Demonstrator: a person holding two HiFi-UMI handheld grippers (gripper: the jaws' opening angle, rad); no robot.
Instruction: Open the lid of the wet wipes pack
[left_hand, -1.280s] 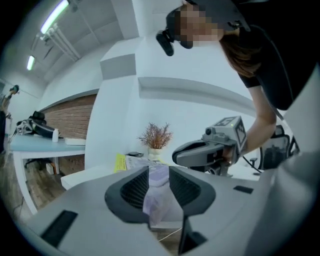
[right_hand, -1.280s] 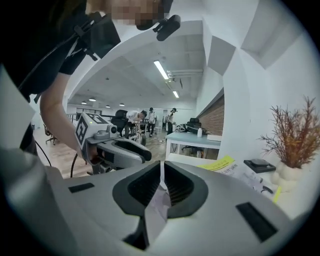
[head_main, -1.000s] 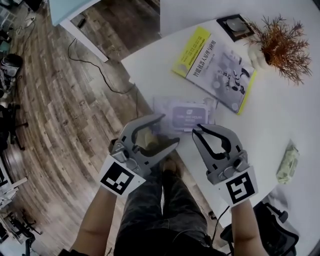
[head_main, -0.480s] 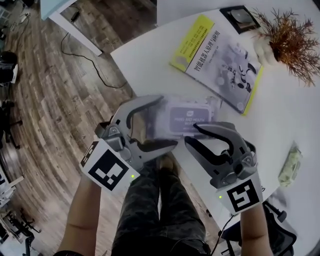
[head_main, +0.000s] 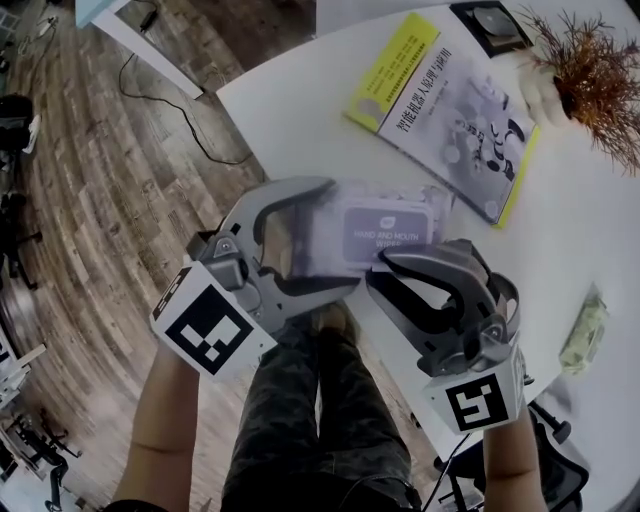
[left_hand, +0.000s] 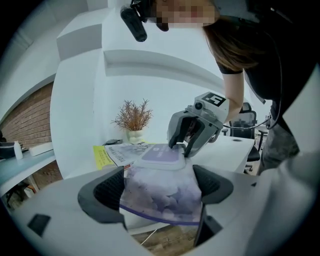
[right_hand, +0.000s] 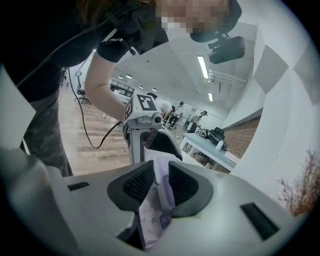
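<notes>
The wet wipes pack (head_main: 385, 230), pale purple with a darker lid, lies near the white table's (head_main: 290, 110) front edge, its left end just over the edge. My left gripper (head_main: 340, 237) straddles that left end. Its jaws are opening wide, and the pack (left_hand: 162, 187) fills the gap between the pads. My right gripper (head_main: 382, 262) meets the pack's near edge at the lid. Its jaws are closing, and the film and lid rim (right_hand: 162, 195) sit pinched between its ribbed pads (right_hand: 137, 182). Each gripper shows in the other's view, the right gripper (left_hand: 195, 130) and the left gripper (right_hand: 145, 125).
A yellow-edged book (head_main: 440, 110) lies beyond the pack, with a dried plant (head_main: 590, 75) and a dark square item (head_main: 490, 25) at the far right. A small green packet (head_main: 583, 335) sits at the right edge. Wooden floor, a cable (head_main: 170, 110) and the person's legs lie below.
Both grippers moved forward onto the pack. The left jaws spread wide round its left end. The right gripper rolled, and its tips now sit at the lid's near edge.
</notes>
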